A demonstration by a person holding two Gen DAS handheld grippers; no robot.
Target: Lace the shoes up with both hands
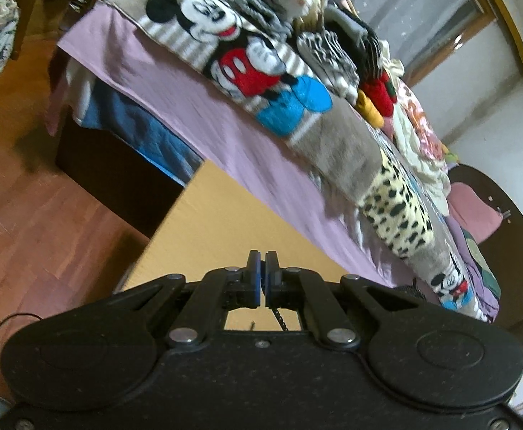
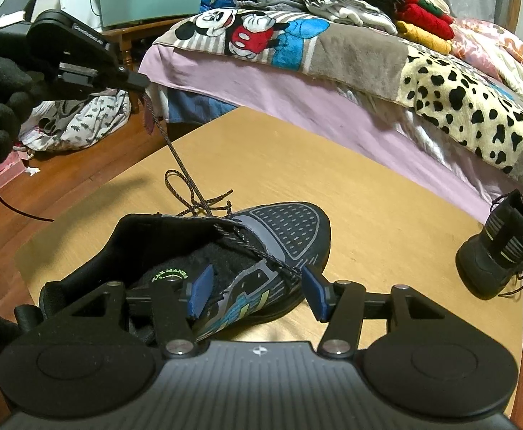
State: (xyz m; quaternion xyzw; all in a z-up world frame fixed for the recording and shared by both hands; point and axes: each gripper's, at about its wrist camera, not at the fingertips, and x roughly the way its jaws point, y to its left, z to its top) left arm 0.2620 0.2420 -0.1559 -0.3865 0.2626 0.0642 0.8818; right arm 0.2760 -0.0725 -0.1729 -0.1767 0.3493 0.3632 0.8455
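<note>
Left hand-held gripper (image 2: 141, 82): jaws fully closed, pinching the end of the shoelace (image 2: 175, 154). A black-gloved hand (image 2: 1, 96) carries it above the counter's (image 2: 386, 215) far-left edge. In the left wrist view a short length of lace hangs just below the closed pads (image 1: 257, 276).

Lace runs taut from that grip down to the sneaker (image 2: 283, 236), with a loose loop lying on the counter just beyond the shoe's tongue.

Sneaker: dark, grey toe panel, blue-green side markings; sits near the counter's near edge, toe pointing away.

Right hand-held gripper (image 2: 254, 294): jaws part-open, straddling the sneaker's right side wall, one blue pad inside the shoe opening, the other outside. Cannot tell whether the pads press on it.

Second sneaker (image 2: 498, 251): at the counter's right edge, just beside the bed (image 2: 297, 89), laces dangling.
</note>
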